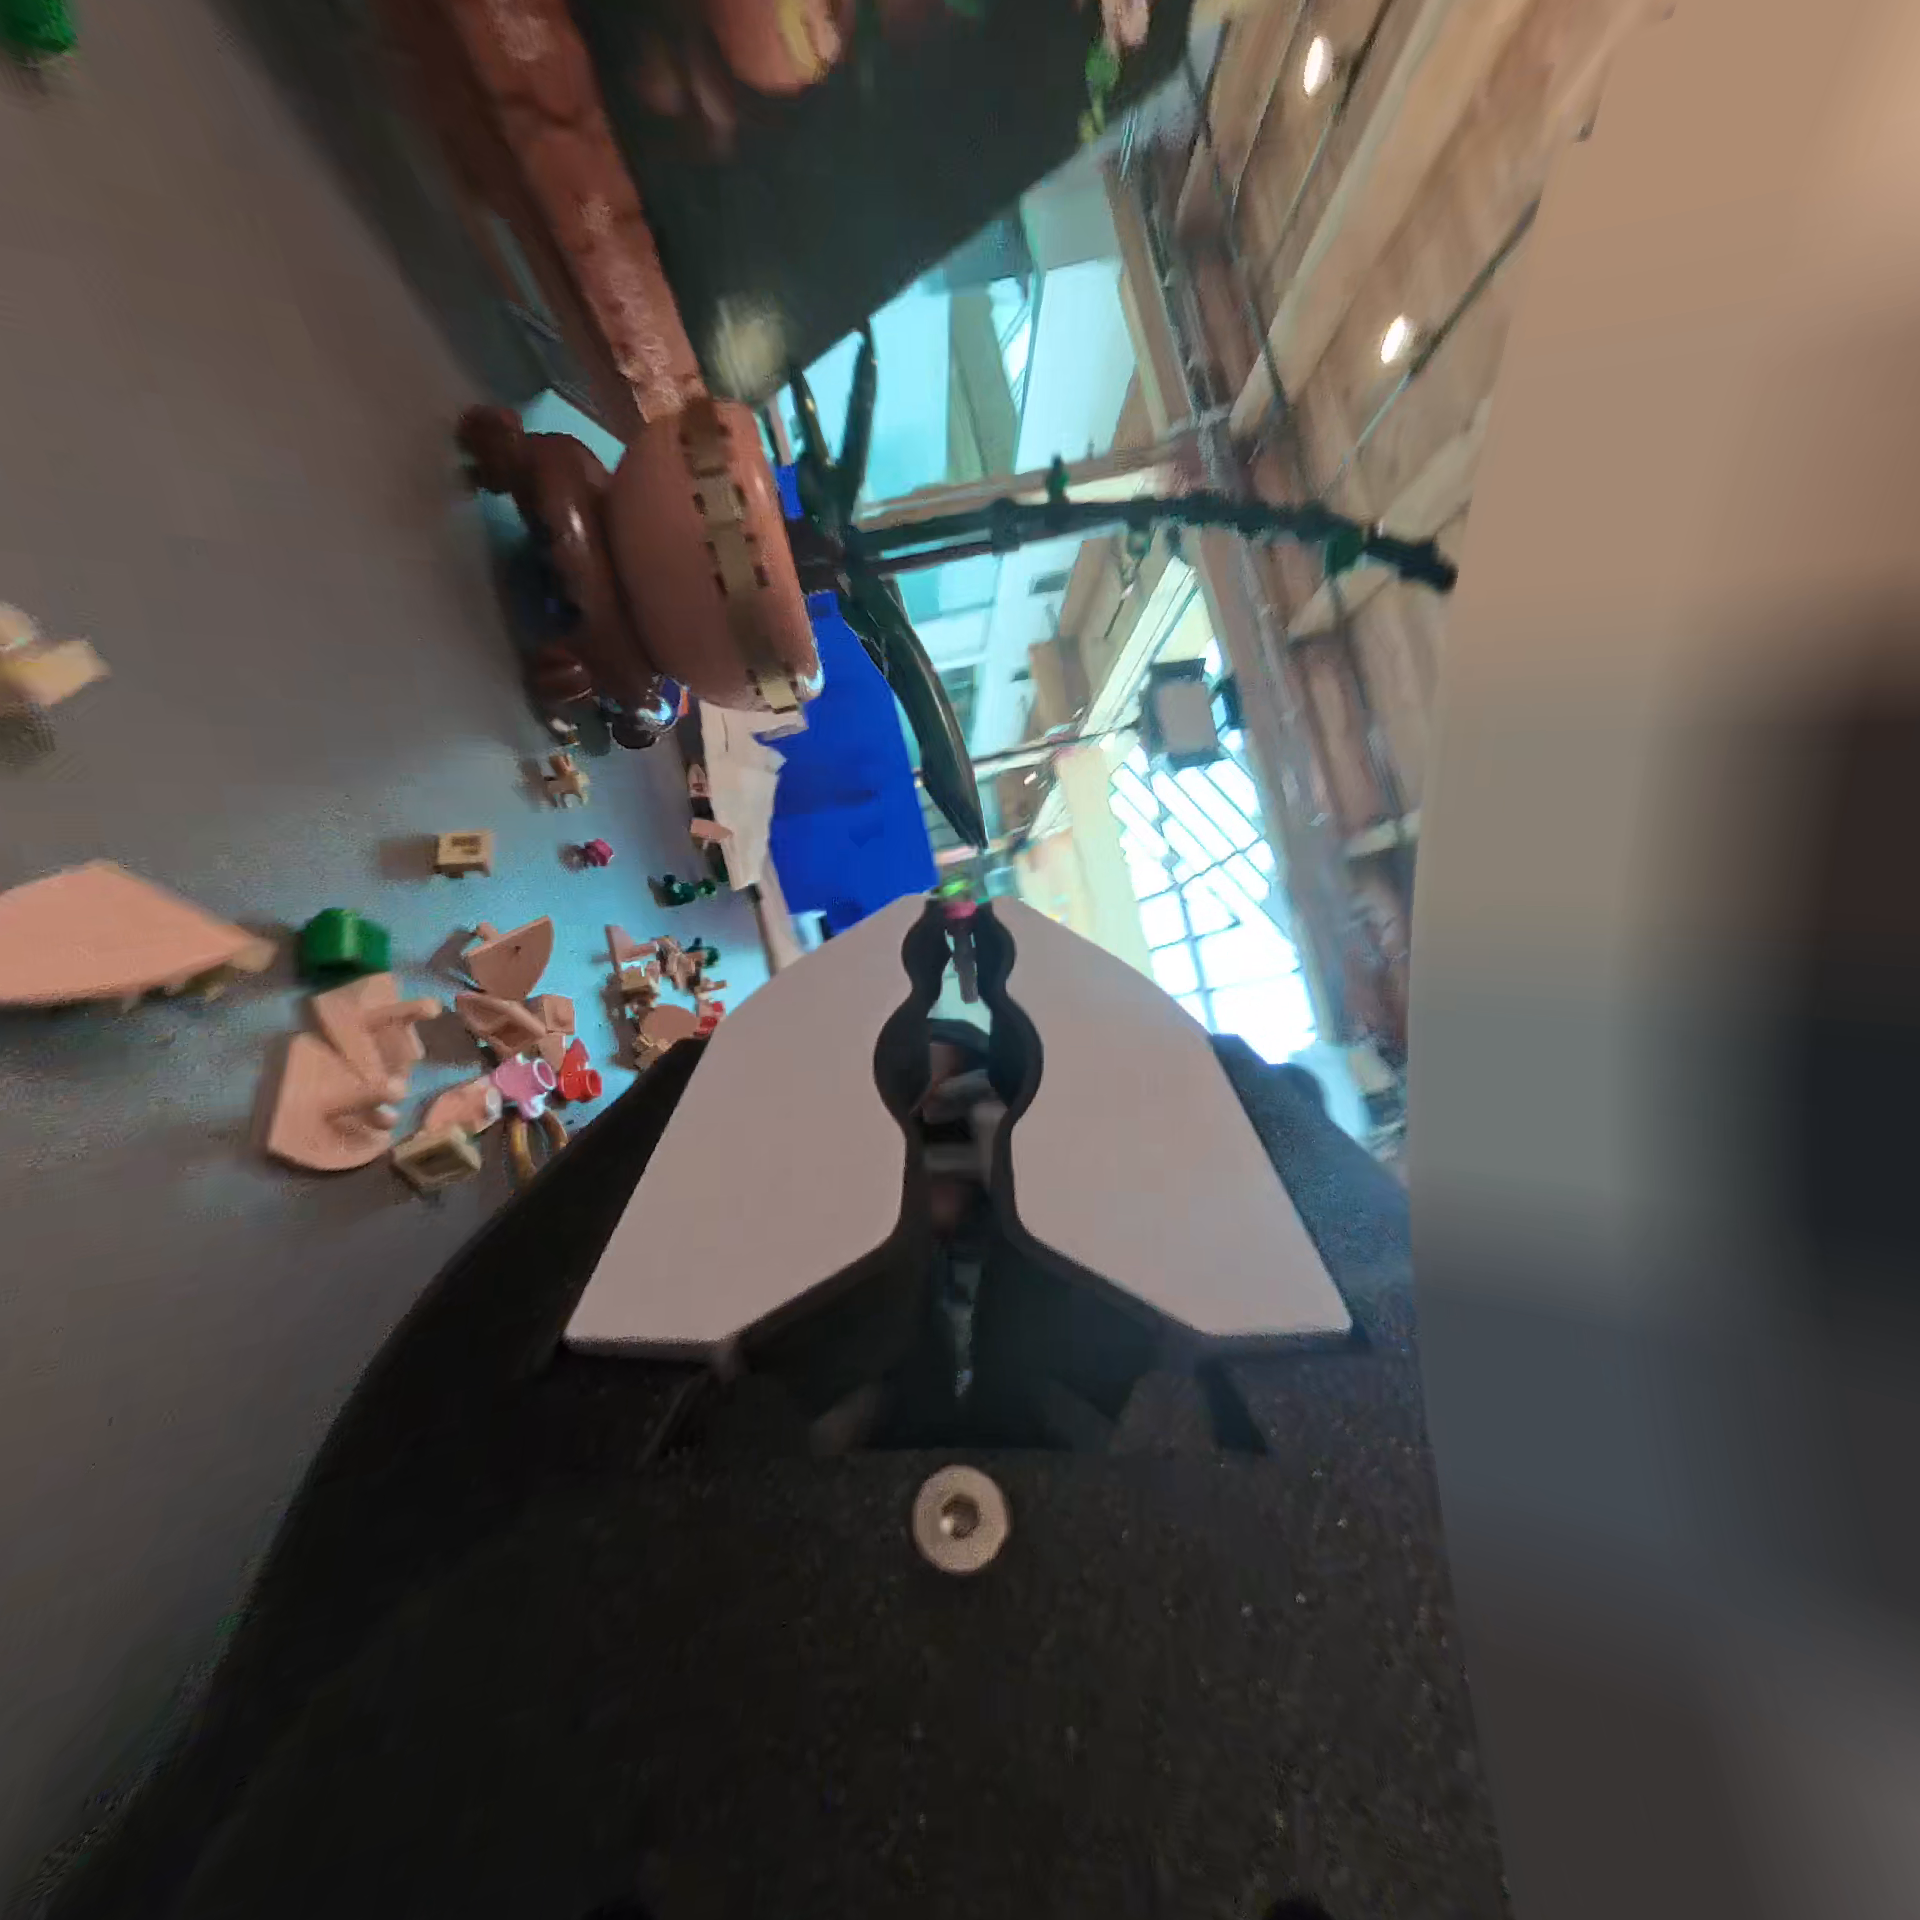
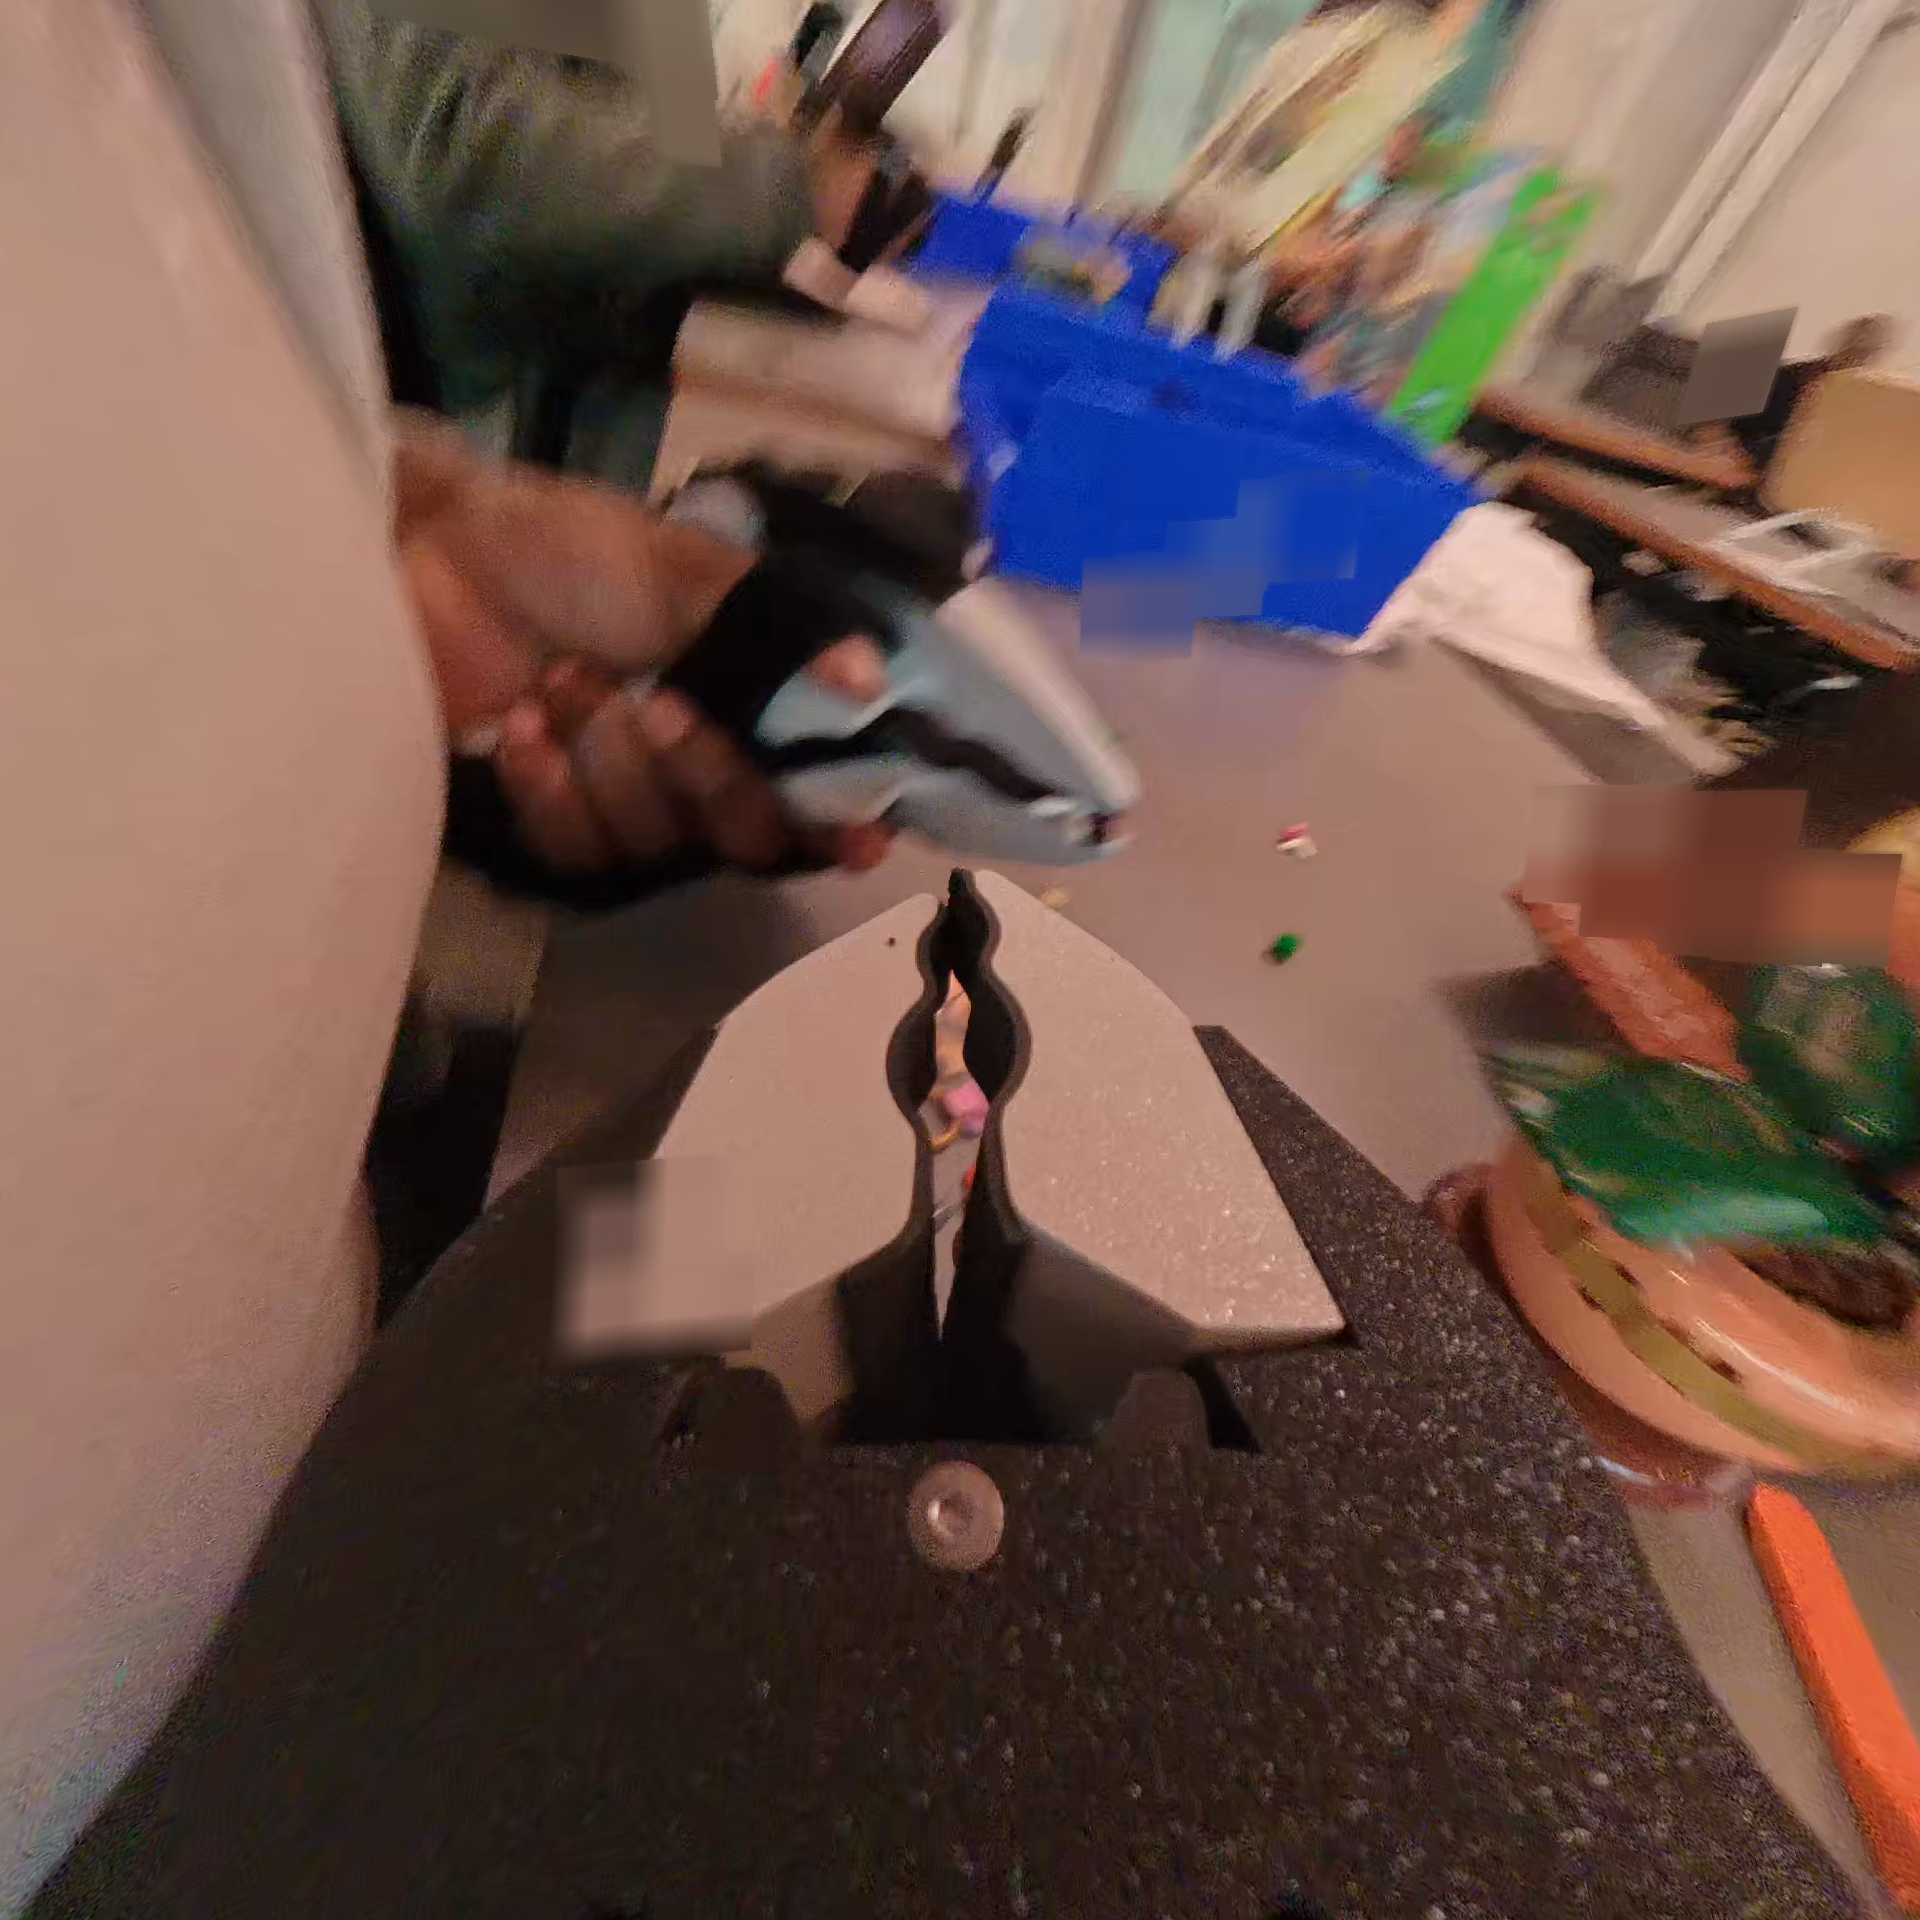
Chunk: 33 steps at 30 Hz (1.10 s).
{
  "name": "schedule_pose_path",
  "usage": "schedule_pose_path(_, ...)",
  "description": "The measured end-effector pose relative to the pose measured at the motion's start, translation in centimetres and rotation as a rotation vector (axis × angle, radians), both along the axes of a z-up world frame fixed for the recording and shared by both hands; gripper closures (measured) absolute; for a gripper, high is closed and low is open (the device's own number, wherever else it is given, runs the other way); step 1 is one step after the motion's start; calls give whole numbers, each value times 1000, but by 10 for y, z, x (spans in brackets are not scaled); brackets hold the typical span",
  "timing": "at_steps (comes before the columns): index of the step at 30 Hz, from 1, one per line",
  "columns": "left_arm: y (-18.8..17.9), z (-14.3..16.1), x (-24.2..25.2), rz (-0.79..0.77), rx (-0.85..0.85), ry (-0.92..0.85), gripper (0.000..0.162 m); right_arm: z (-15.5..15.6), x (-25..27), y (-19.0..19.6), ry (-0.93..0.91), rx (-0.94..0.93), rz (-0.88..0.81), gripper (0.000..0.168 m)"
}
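- Your left hand-held gripper [image 1: 961, 914] is rolled on its side, so in the left wrist view the grey desk [image 1: 208, 520] stands like a wall along the left edge.
- Its two grey fingers are pressed together at the tips on a small toy piece with a pink and green end [image 1: 958, 902]; the piece's thin stem runs back into the gap between the fingers. It is too small and blurred to say more about its shape.
- That pinched piece is held clear of the desk, well apart from the loose parts lying there.
- On the desk beside the gripper lies a scatter of small tan and pink toy bricks [image 1: 416, 1049], with a round green brick [image 1: 341, 940] among them and a large flat pink fan-shaped piece [image 1: 104, 935] farther out.
- Farther along the desk stands a round tan-and-brown brick-built pot [image 1: 675, 561], with a blue plastic bin [image 1: 852, 790] behind it.
- Your right hand-held gripper [image 2: 961, 904] has its fingers drawn together at the tips, with only a narrow wavy slit behind them; nothing shows pinched at the tips.
- In the right wrist view, the left gripper [image 2: 1101, 821] sits just beyond the right one's tips, gripped by your bare hand [image 2: 582, 707].
- The same brick-built pot [image 2: 1683, 1340], with green leaves in it, stands at the right of that view, near the right gripper.
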<state>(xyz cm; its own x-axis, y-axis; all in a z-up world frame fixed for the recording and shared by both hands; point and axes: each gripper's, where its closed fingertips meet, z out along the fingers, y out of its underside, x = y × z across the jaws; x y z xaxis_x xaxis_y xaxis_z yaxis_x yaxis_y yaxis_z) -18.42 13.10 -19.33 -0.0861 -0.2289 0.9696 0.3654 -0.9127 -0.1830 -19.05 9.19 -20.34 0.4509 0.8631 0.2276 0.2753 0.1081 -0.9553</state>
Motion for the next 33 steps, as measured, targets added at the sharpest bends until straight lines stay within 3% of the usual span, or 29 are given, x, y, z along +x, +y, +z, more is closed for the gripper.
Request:
schedule_pose_path(3,5,-5,-1,10,-98,-82,157,9,8,21,91,-11,-127,167)
schedule_pose_path(5,5,-1,0,12,-88,-96,157,2,2,30,48,-18,-176,142)
schedule_pose_path(6,6,-1,0,16,-88,-100,157,-2,-3,31,36,-39,-178,139)
schedule_pose_path(15,2,3,-1,63,-124,-179,157,-2,-17,38,1,74,-394,144)
schedule_pose_path(20,1,4,-4,87,-97,-169,156,4,-13,37,-15,134,-454,164)
schedule_pose_path(25,-2,7,-6,120,-23,-116,157,8,-14,33,6,120,-431,163)
schedule_pose_path(28,0,9,-9,143,-13,-130,157,9,-19,29,43,89,-411,138)
schedule_pose_path(33,-5,10,-4,127,33,-96,157,11,-19,32,80,72,-425,149)
